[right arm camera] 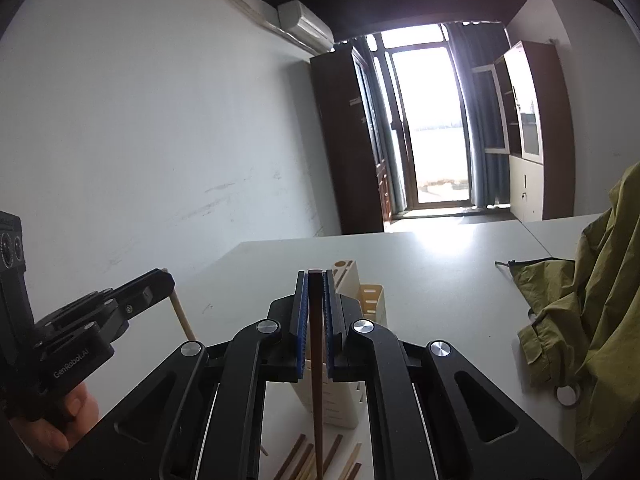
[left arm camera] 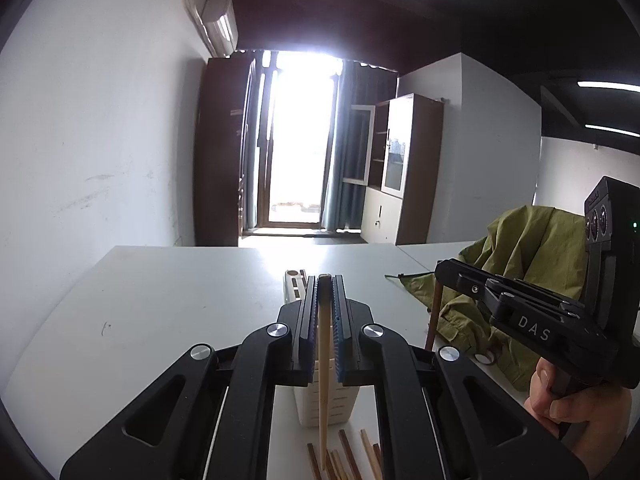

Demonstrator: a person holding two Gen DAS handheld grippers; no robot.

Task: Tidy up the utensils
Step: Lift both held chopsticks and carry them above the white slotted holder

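My left gripper (left arm camera: 324, 284) is shut on a pale wooden chopstick (left arm camera: 323, 368) that hangs point down between its blue pads. The right gripper (right arm camera: 315, 280) is shut on a dark brown chopstick (right arm camera: 317, 380), also hanging point down. A cream slotted utensil holder (left arm camera: 320, 404) stands on the white table just beyond both grippers; in the right wrist view the holder (right arm camera: 370, 300) shows behind the fingers. Several loose chopsticks (left arm camera: 348, 456) lie on the table in front of the holder, and the same chopsticks (right arm camera: 304, 456) show at the bottom of the right wrist view. Each view shows the other gripper: the right gripper (left arm camera: 440, 276) and the left gripper (right arm camera: 166, 276).
An olive green jacket (left arm camera: 528, 276) lies heaped on the right side of the white table (left arm camera: 168, 304). A hand (left arm camera: 572, 412) holds the right gripper's grip. A white wall runs along the left, with a bright glass door and cabinets beyond the table's far edge.
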